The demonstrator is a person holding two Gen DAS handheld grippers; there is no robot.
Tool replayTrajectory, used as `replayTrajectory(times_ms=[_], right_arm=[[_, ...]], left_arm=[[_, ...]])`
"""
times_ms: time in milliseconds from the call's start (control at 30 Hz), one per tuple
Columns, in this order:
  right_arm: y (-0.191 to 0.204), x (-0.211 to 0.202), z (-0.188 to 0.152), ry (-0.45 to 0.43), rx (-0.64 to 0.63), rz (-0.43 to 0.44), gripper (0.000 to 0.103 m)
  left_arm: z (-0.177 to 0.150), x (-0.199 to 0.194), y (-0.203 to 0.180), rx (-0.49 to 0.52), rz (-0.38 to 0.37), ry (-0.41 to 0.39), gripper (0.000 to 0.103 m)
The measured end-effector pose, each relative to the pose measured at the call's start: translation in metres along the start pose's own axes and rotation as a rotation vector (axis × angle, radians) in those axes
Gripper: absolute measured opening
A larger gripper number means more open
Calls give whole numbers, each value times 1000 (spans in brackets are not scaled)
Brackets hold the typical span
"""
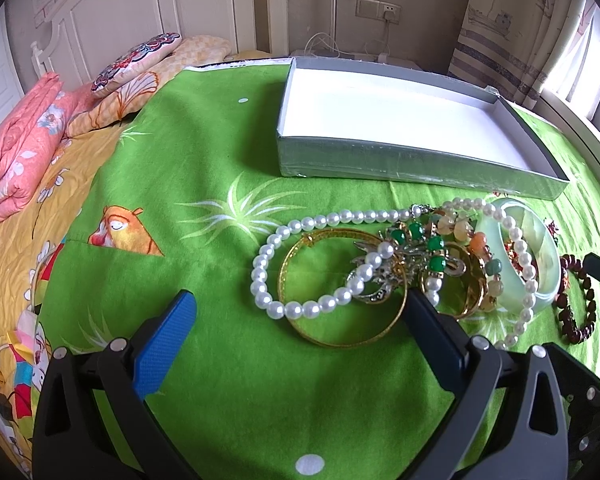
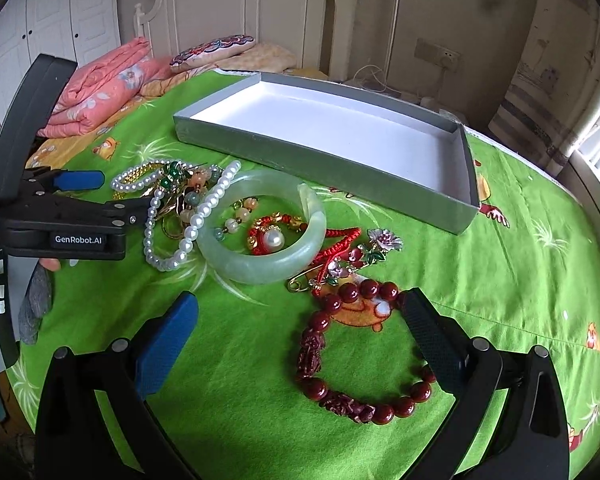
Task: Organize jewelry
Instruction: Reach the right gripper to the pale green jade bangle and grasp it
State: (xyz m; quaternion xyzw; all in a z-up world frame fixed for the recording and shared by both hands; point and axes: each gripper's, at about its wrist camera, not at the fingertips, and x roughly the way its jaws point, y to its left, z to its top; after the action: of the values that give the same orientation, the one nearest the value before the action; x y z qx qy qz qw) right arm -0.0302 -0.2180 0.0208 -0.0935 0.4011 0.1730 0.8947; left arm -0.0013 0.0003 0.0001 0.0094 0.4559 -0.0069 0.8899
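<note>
A heap of jewelry lies on the green cloth (image 1: pixel 204 184): a pearl necklace (image 1: pixel 300 309), a gold bangle (image 1: pixel 334 343), a green-stone brooch (image 1: pixel 416 248) and a pale jade bangle (image 1: pixel 544 268). My left gripper (image 1: pixel 300 314) hovers open, its right finger beside the gold bangle. In the right wrist view my right gripper (image 2: pixel 300 322) is open around a dark red bead bracelet (image 2: pixel 320 322), which lies flat. The jade bangle (image 2: pixel 260 270), a flower brooch (image 2: pixel 366 254) and a red cord with a pearl (image 2: pixel 274 238) lie beyond it. The grey box (image 2: pixel 324 152) holds nothing.
The grey box (image 1: pixel 380 160) sits behind the heap. A folded pink quilt (image 1: pixel 16 152) and a patterned pillow (image 1: pixel 136 60) lie at the left by the headboard. A gloved hand (image 2: pixel 32 304) holds the left gripper (image 2: pixel 124 194). A window and curtain stand at the right.
</note>
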Motion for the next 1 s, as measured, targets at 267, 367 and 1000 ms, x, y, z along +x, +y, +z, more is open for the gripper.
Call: replayTrajectory(times_ms=[267,367,1000], right_arm=[[-3,1,0,0,26,-14,98],[-6,-3,3,-26,40,3,96],[-14,37,62,59,43,-18,59]], left_arm=[[7,4,0,13,-7,10,101],[8,6,-1,19,-13,13,101],[-10,-32,65,-346,-153,-195,54]])
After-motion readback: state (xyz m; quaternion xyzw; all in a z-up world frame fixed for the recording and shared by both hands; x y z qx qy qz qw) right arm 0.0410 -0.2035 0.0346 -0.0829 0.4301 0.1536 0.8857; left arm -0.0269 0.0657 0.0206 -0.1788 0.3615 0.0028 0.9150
